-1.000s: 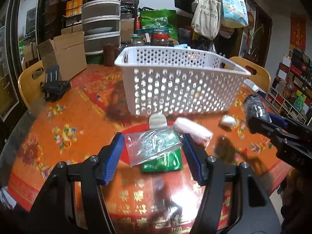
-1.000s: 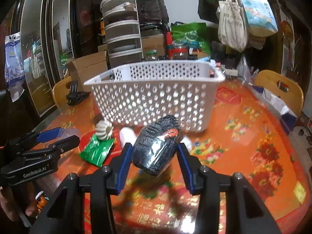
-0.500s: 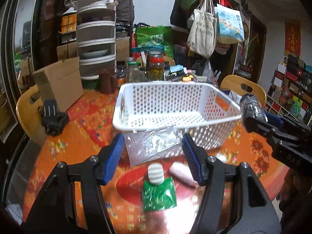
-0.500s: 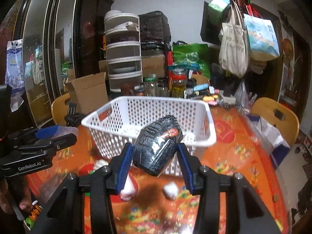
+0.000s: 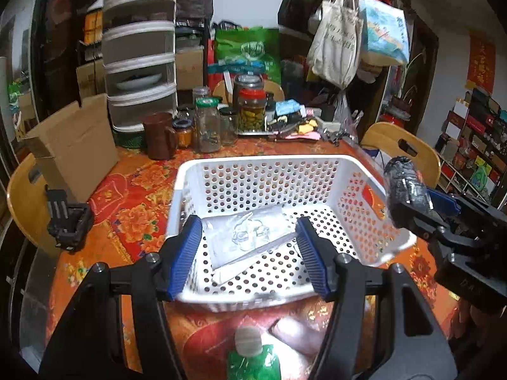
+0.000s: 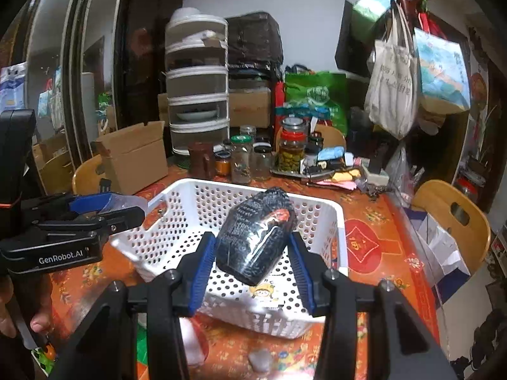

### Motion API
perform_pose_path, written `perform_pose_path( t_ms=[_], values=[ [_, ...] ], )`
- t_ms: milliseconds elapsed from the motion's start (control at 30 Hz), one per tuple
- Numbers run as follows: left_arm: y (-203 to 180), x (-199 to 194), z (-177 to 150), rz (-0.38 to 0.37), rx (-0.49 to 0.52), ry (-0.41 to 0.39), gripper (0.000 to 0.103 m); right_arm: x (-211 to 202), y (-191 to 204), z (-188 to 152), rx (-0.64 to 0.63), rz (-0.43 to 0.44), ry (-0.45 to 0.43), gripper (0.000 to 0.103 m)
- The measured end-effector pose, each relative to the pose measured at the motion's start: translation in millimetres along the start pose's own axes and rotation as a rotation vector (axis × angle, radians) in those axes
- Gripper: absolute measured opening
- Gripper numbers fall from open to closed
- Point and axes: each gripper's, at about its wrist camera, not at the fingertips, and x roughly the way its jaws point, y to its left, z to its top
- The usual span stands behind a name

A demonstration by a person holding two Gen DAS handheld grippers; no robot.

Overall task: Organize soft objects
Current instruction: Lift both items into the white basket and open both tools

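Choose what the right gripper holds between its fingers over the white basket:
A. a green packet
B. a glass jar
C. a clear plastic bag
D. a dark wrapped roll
D: the right gripper clamps a dark wrapped roll above the white basket.

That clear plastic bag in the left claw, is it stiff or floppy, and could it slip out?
Probably floppy: the clear plastic bag is crinkled film that spans the left claw with its lower edge sagging. Likely light, since it looks nearly flat and see-through. It may be slippery; the film is glossy, though the ribbed blue pads should help grip it.
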Motion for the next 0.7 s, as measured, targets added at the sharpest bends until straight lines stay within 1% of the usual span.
perform_pose_path(
  t_ms=[133,333,467,567,633,700],
  values=[
    [-2,39,15,0.013,-0.004,0.082,0.059,37,-10,7,0.017,-0.014,0.083,0.047],
    [-5,97,17,0.052,-0.003,0.205,0.059,92,-25,4,0.044,-0.007,0.227,0.047],
    [0,130,16,0.051,-0.019,0.285,0.059,111,-26,-1,0.028,-0.013,0.282,0.047],
    [1,143,13,0.058,-0.009,0.307,0.059,121,-26,-3,0.018,-0.005,0.314,0.047],
    [0,148,11,0.051,-0.008,0.318,0.059,127,-26,-5,0.006,-0.016,0.329,0.047],
    [-1,150,10,0.063,0.003,0.313,0.059,132,-28,-5,0.006,-0.013,0.342,0.047]
  ],
)
